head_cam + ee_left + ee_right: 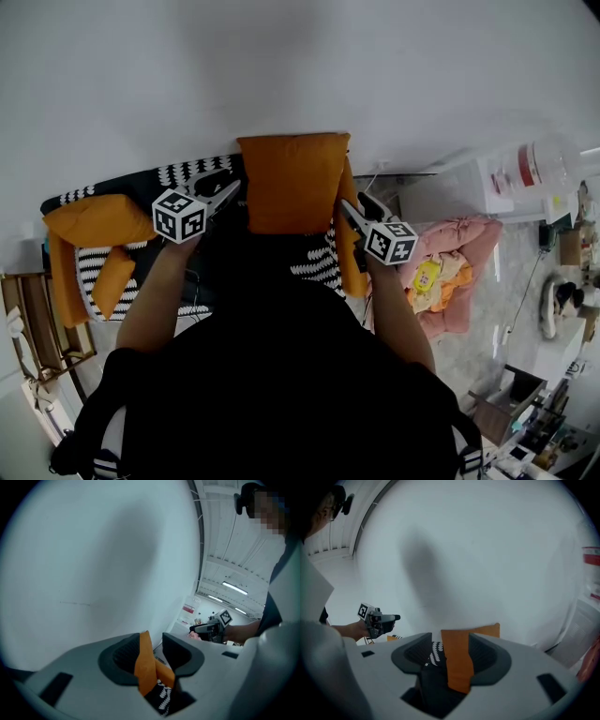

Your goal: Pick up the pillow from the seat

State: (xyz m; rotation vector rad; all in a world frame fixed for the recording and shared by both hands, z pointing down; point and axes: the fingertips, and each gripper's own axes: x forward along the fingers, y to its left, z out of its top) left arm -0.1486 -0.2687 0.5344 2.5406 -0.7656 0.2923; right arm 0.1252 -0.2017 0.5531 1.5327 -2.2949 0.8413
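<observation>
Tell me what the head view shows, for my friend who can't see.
The left gripper and right gripper hold an orange pillow up by its side edges, against a white wall. Below lies a black-and-white patterned seat with another orange cushion.

Matt orange cloth pillow (292,183)

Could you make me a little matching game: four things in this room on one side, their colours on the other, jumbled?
1 middle pillow
2 seat cover
3 cushion on the floor
4 big bottle

A pink
B clear, red label
C orange
D black with white pattern

Pairs: 1-C, 2-D, 3-A, 4-B.
</observation>
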